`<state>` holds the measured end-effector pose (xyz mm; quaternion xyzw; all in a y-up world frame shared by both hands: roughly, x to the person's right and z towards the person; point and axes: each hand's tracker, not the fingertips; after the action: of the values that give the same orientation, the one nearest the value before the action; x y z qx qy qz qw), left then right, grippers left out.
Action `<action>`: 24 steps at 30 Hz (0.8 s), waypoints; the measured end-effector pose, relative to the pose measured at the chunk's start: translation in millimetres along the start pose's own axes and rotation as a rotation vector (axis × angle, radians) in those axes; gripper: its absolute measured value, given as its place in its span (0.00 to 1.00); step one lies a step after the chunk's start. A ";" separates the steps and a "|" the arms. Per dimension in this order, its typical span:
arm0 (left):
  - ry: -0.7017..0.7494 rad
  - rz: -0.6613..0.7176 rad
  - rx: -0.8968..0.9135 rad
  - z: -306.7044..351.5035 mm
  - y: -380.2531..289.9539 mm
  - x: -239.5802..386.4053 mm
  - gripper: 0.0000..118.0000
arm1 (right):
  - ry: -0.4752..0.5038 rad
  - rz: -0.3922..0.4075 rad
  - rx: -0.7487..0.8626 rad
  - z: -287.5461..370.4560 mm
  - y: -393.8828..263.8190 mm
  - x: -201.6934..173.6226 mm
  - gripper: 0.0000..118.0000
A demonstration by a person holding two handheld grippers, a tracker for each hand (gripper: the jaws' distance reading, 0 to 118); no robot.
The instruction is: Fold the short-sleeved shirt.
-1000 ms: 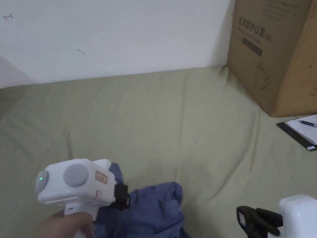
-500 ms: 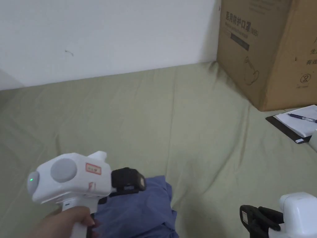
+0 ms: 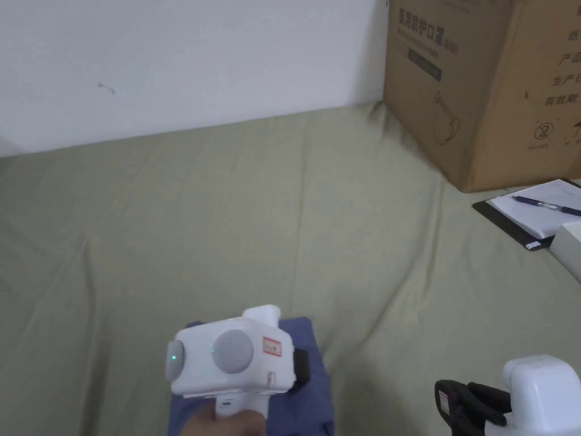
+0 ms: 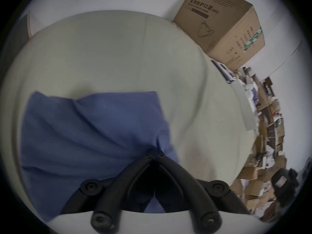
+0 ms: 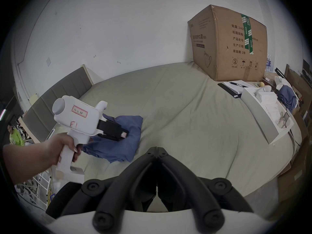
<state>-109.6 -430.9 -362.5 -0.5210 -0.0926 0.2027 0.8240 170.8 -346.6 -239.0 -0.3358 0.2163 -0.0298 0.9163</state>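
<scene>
The blue short-sleeved shirt [image 3: 311, 346] lies as a small bundle on the green sheet [image 3: 227, 227], near the front edge. My left gripper [image 3: 300, 363] hangs over it, its white body hiding much of the cloth. In the left gripper view its jaws [image 4: 154, 153] are shut on the shirt [image 4: 94, 128], whose creases run in to the tips. The right gripper view has that gripper [image 5: 124, 134] low over the shirt [image 5: 130, 129]. My right gripper [image 5: 157, 149] is shut on nothing, off to the right above bare sheet [image 3: 445, 397].
A big cardboard box [image 3: 482, 85] stands at the back right against the white wall. In front of it lie a clipboard with paper and a pen [image 3: 533, 210], and a white box [image 3: 567, 244] at the right edge. Wrinkled sheet spreads across the middle and left.
My left gripper has swung to the right across the shirt with the cloth in it, and the bundle now lies flatter. The right gripper has hardly moved. The head camera has turned slightly.
</scene>
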 end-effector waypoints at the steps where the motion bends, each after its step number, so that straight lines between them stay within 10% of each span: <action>1: -0.049 0.018 -0.006 0.6 -0.9 5.1 0.00 | 0.000 -0.005 0.002 1.4 0.7 0.4 0.00; 8: -0.220 0.046 0.318 106.7 -12.6 11.3 0.00 | 0.033 -0.015 0.119 32.2 27.7 -7.5 0.00; 17: 0.200 -0.190 1.011 325.1 -84.3 4.3 0.00 | 0.096 0.105 0.543 108.7 84.0 -53.9 0.00; 24: 0.567 -0.245 1.234 311.5 -146.5 -14.1 0.00 | -0.111 0.186 0.808 101.0 52.3 -89.8 0.00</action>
<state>-200.9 -236.1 -93.4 0.0244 0.2007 -0.0203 0.9791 126.9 -227.4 -169.3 0.0704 0.1667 -0.0111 0.9834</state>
